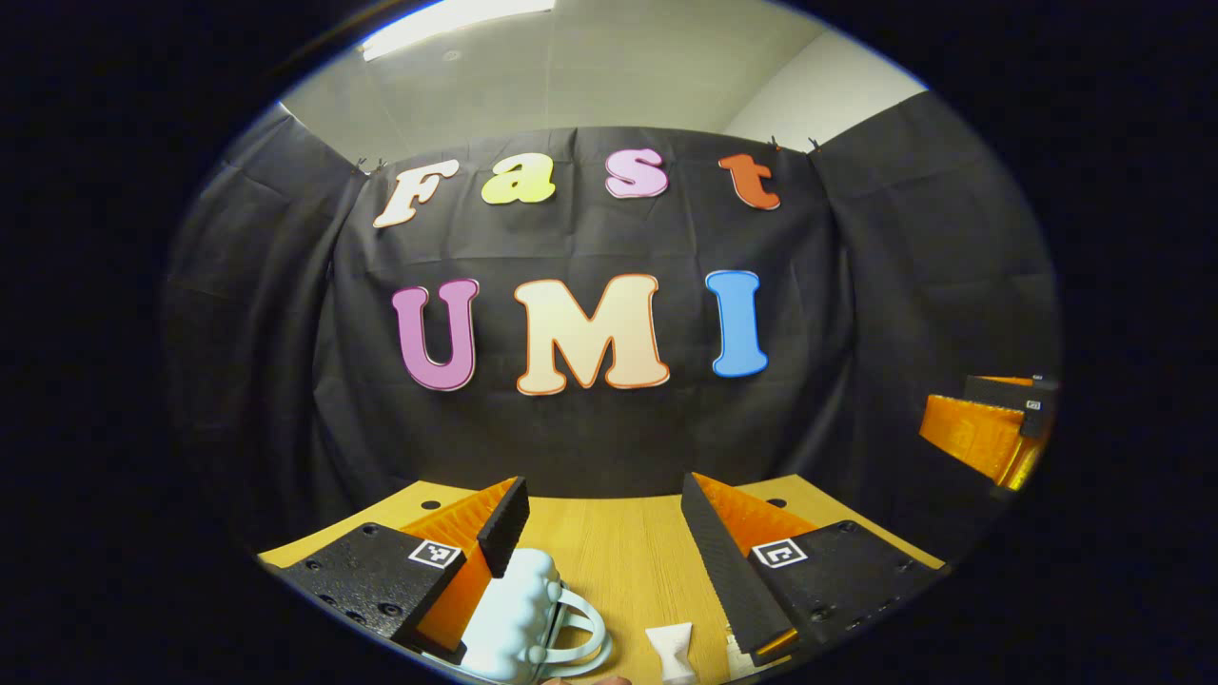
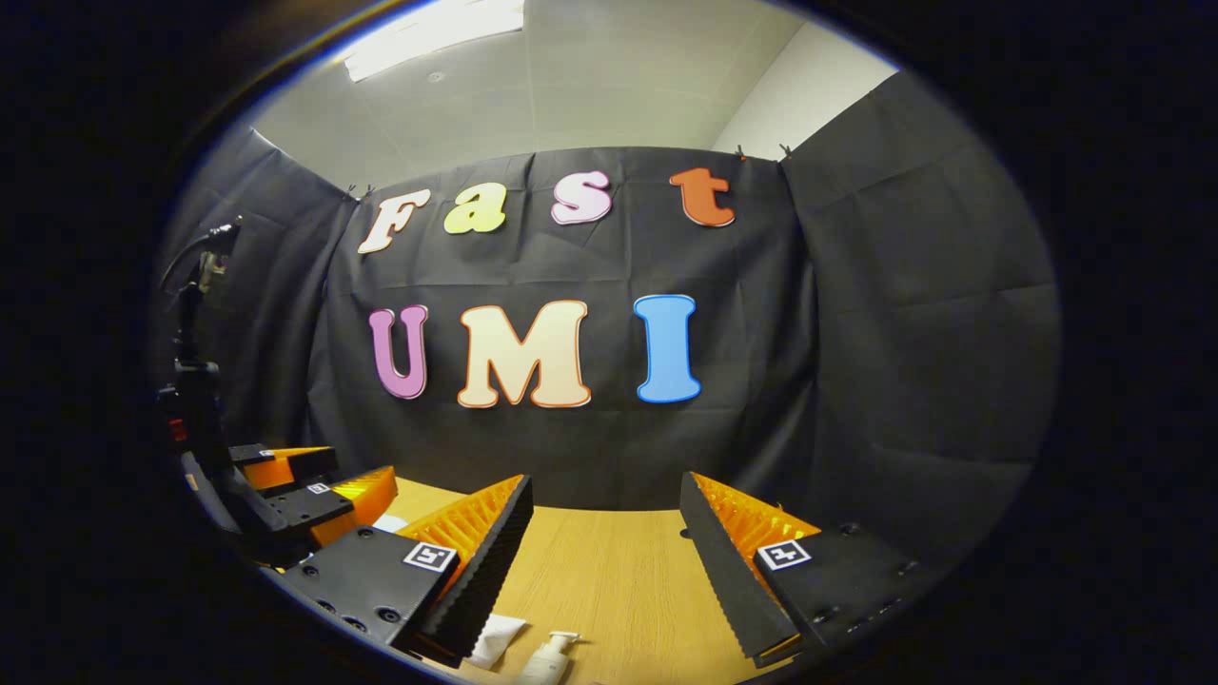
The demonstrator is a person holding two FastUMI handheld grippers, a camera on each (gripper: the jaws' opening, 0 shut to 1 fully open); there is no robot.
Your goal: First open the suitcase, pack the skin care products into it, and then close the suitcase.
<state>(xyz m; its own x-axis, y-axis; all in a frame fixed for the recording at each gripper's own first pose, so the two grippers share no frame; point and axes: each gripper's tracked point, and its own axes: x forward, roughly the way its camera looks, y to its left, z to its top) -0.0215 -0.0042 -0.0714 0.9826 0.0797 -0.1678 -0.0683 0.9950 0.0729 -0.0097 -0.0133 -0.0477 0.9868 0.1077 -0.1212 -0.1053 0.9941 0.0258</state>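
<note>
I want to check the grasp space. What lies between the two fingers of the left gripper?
In the left gripper view, the left gripper is open; between its fingers lie bare light wooden table and, nearer, a small white squeeze tube.

The left gripper (image 1: 604, 533) has two wedge-shaped fingers with ribbed inner faces and ridged sloping backs, each set on a grainy block with dark round screw holes. A small square black-and-white coded marker (image 1: 436, 554) sits on each block. The right gripper (image 2: 605, 533) is built alike, with the same toothed faces, screw holes and square marker (image 2: 786, 553) on each block.
</note>
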